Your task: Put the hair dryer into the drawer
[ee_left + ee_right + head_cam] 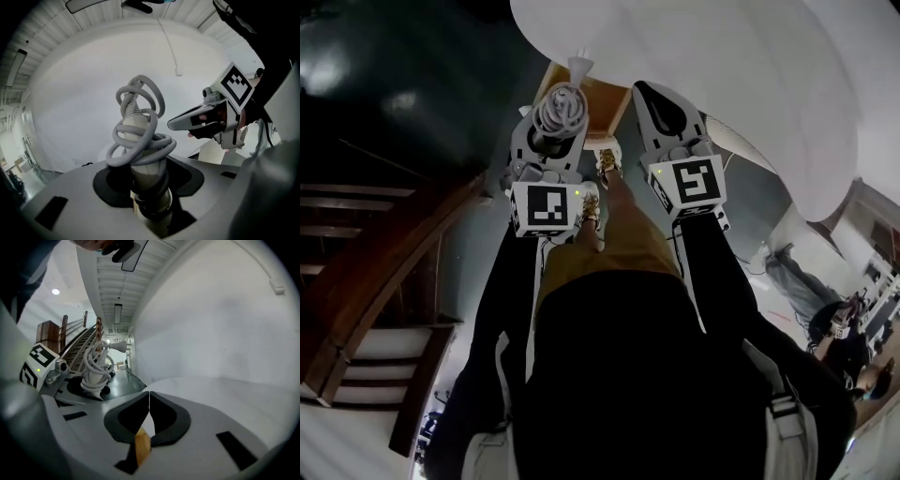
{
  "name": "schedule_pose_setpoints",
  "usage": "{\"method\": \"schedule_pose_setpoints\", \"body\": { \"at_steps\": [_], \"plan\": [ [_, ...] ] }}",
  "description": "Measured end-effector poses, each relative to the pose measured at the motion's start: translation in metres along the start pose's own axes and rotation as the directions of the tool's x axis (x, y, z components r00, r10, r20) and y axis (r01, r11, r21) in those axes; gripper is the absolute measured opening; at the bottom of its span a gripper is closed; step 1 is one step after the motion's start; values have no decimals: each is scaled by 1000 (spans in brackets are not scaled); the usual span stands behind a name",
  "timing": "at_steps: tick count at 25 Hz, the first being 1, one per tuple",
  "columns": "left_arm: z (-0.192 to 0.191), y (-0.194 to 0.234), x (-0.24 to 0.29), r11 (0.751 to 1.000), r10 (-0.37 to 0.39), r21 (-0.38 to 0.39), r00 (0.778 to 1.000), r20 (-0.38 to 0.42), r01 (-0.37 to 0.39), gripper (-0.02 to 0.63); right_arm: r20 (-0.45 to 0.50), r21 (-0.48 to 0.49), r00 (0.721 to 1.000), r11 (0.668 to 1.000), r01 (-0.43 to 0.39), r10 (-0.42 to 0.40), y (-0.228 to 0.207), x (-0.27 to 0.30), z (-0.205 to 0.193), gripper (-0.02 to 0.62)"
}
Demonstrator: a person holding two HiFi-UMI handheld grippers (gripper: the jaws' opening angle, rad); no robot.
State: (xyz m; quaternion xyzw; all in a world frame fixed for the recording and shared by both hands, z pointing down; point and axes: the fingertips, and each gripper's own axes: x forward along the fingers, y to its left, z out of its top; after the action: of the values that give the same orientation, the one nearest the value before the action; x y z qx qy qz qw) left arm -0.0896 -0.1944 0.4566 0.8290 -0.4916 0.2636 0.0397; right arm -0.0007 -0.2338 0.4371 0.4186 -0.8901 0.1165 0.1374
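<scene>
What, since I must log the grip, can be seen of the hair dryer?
The hair dryer shows as a pale, plastic-looking stem with a light grey cord looped loosely round it several times. It stands up out of the left gripper, whose jaws clamp its lower part. Nothing else touches it. It is held in the air before a white wall, with the right gripper beside it, apart. Its head cannot be clearly made out.
</scene>
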Motion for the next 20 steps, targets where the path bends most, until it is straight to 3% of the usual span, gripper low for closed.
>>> {"method": "schedule_pose_setpoints", "body": {
  "at_steps": [10, 17, 20],
  "plan": [
    [-39, -10, 20, 983, -57, 165, 988, -145, 81, 198, -10, 26, 1000, 1000, 7, -7, -14, 14, -7, 26],
    [-60, -23, 38, 937, -84, 309, 964, -252, 163, 198, -15, 31, 1000, 999, 17, -16, -19, 12, -12, 26],
    [-73, -29, 45, 906, -90, 372, 950, -300, 204, 198, -16, 31, 1000, 999, 19, -18, -20, 11, -15, 26]
  ]
}}
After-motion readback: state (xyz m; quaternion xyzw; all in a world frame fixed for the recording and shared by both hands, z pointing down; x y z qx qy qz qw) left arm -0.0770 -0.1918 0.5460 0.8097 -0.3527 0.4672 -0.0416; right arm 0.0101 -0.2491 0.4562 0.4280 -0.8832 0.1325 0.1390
